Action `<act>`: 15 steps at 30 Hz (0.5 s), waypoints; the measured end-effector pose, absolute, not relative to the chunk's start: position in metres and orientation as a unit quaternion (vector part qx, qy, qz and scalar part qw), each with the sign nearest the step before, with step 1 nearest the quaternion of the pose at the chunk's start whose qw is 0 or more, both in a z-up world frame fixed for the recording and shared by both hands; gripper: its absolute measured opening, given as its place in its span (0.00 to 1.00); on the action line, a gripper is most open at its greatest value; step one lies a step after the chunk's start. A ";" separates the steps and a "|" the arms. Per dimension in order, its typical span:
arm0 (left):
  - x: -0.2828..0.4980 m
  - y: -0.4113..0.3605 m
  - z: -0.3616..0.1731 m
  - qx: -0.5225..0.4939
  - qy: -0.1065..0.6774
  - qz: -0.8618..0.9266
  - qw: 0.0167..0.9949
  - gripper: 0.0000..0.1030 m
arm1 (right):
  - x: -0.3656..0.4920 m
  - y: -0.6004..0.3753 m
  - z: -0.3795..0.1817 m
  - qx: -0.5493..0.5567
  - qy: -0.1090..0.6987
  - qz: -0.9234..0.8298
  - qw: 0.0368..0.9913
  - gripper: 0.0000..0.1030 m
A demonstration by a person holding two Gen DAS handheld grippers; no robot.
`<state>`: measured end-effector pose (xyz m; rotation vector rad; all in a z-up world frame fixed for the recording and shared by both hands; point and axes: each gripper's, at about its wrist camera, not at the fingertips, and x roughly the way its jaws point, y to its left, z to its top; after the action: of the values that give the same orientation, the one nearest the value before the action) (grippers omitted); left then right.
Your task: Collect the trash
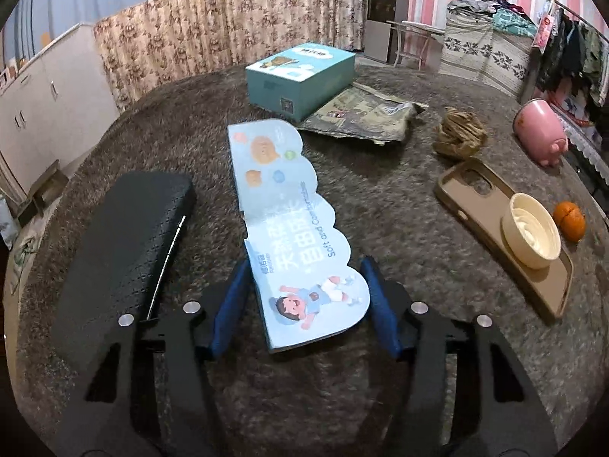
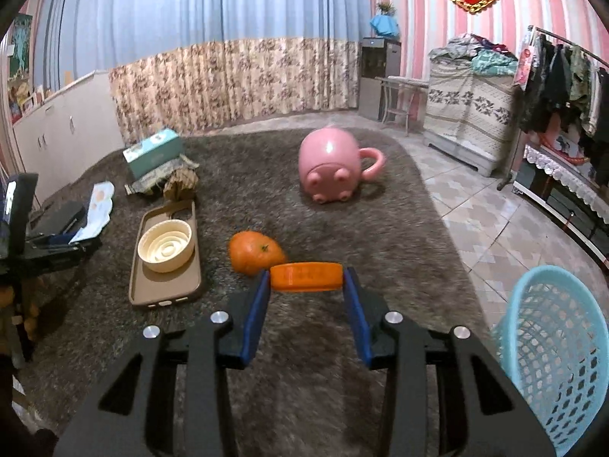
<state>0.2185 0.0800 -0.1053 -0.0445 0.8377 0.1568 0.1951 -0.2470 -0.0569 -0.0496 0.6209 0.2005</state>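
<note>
A shaggy grey rug (image 2: 342,198) covers the floor, with a blue mesh basket (image 2: 552,361) at its right edge. The cloud-edged card (image 1: 293,228) lies flat, its near end between the left gripper (image 1: 304,304) pads, which flank it without visibly pressing. The right gripper (image 2: 306,285) clamps a small orange lid (image 2: 306,276), just beside the tangerine (image 2: 253,253).

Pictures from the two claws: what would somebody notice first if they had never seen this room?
Probably the pink pig mug, tipped on its side in the middle of the brown rug. Next, the right claw pinching a flat orange lid just in front of a tangerine, with a blue mesh basket at the right edge. In the left view, a long blue cloud-edged card with a cartoon child lies between the left claw's fingers.
</note>
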 end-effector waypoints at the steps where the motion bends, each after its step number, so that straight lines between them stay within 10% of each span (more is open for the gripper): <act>1: 0.214 0.079 -0.103 -0.018 0.402 0.076 0.912 0.56 | 0.192 -0.250 -0.055 -0.025 0.304 0.097 0.947 0.39; 8: 0.191 0.048 -0.070 0.016 0.347 0.048 0.937 0.53 | 0.168 -0.268 -0.046 -0.016 0.296 0.069 0.953 0.39; 11: 0.184 0.026 -0.053 0.033 0.327 0.020 0.944 0.14 | 0.153 -0.281 -0.040 -0.008 0.287 0.050 0.957 0.39; 15: 0.184 0.001 -0.044 0.044 0.318 -0.002 0.947 0.14 | 0.140 -0.301 -0.036 0.017 0.280 0.035 0.959 0.39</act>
<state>0.1843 0.0007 -0.0438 0.0897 0.6482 -0.0046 0.1404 -0.3006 -0.0361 0.0337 0.5680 0.0706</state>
